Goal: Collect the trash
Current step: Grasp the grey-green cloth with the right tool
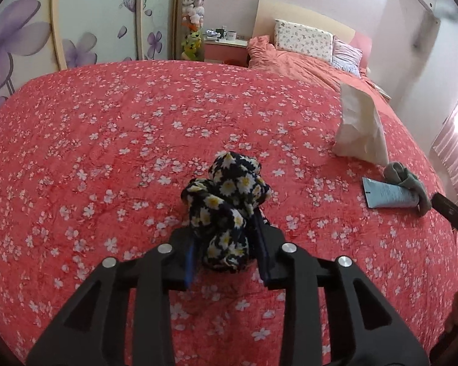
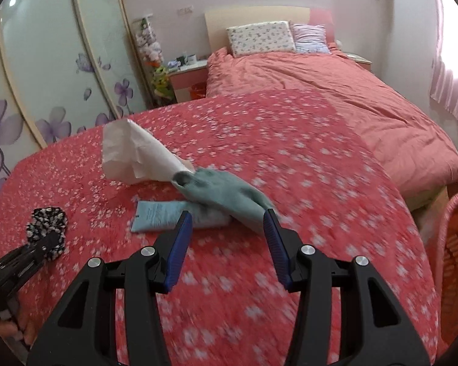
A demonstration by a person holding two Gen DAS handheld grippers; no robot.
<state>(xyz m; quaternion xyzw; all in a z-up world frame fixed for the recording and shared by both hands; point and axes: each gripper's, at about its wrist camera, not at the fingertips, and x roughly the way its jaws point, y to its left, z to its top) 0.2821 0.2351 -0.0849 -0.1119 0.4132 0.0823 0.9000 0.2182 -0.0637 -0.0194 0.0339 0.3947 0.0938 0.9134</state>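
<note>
The left gripper [image 1: 226,241] pinches a bunched daisy-print black cloth [image 1: 227,204], its long axis running up the bed away from the near edge. The right gripper [image 2: 227,238] hangs with jaws wide before a pale blue tube [image 2: 165,216] lying crosswise, its cap end hidden under a green sock [image 2: 229,195] beside a white tissue [image 2: 137,155]. This view is blurred; an orange basket [image 2: 456,244] is cut off past the red floral bedspread's [image 1: 122,152] right edge.

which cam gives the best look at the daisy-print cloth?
Left wrist. The daisy-print cloth sits centre frame, sharp, pinched in the left gripper above the red bedspread. The right wrist view shows it small near the left edge, print blurred, partly hidden by the gripper.
</note>
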